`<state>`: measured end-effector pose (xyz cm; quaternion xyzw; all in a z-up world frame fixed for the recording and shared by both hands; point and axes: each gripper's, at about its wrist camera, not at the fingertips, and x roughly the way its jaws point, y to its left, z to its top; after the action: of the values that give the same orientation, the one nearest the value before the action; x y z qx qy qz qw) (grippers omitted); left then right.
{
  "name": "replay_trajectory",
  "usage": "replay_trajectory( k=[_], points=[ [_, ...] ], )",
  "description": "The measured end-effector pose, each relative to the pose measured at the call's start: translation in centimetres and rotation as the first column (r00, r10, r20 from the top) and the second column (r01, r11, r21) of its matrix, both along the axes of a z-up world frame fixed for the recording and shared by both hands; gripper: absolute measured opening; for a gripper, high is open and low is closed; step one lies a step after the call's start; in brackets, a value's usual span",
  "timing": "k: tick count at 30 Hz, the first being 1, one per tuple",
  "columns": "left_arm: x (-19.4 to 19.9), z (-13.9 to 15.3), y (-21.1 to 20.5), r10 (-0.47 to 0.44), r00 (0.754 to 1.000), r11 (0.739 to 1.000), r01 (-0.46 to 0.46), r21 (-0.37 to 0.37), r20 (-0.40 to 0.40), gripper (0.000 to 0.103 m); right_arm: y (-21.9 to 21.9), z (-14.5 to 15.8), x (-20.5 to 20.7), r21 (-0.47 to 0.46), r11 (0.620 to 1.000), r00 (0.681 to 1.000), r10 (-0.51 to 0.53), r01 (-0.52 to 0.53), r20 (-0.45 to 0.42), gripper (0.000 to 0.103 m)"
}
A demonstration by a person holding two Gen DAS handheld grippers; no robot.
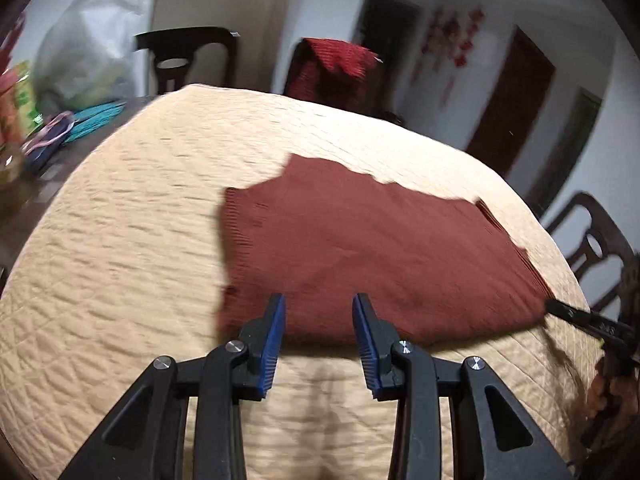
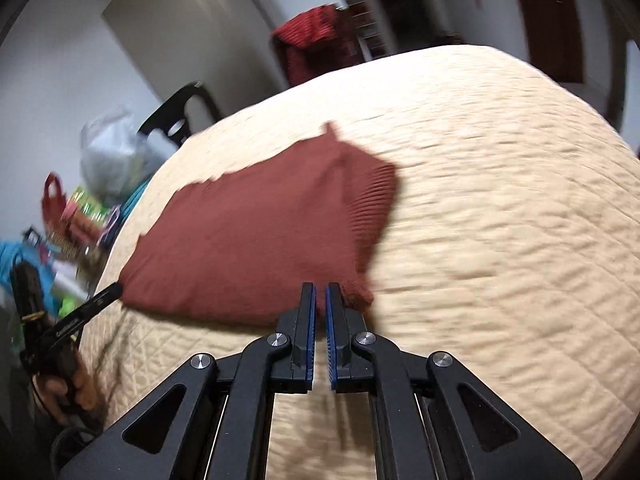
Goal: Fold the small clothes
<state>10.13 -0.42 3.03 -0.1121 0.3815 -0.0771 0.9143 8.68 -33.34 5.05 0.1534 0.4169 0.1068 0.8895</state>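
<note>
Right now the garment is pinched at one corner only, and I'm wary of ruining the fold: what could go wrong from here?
1. The right gripper is shut on only a small bit of the brown knit garment at its near corner; a pull might slip it free.
2. The left gripper is open at the near edge, holding nothing, so one-sided pulling could skew the garment.
3. The quilted cover looks loose and could bunch underneath.
</note>
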Motion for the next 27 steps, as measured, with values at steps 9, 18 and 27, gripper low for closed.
replay_trajectory(
  k=[9,18,27],
  points=[
    [-1.2,-0.6,2.2,0.020,0.999,0.998,-0.023,-0.062,-0.047,0.038,-0.3,1.4,-1.6,0.028,0.999,1.000,-0.020,0.020,0.002,0.028],
    [-2.3,-1.7,3.4,0.021,0.993,0.982,-0.042,-0.184,-0.115,0.047,-0.2,-0.7,-2.9,0.139,0.990,0.995,0.002,0.012,-0.102,0.039],
    [0.7,-2.3,3.5,0.070,0.985,0.959,-0.109,-0.261,-0.155,0.053,-1.0,-1.4,-0.2,0.258,0.962,0.991,-0.058,0.087,-0.119,0.039]
  ],
)
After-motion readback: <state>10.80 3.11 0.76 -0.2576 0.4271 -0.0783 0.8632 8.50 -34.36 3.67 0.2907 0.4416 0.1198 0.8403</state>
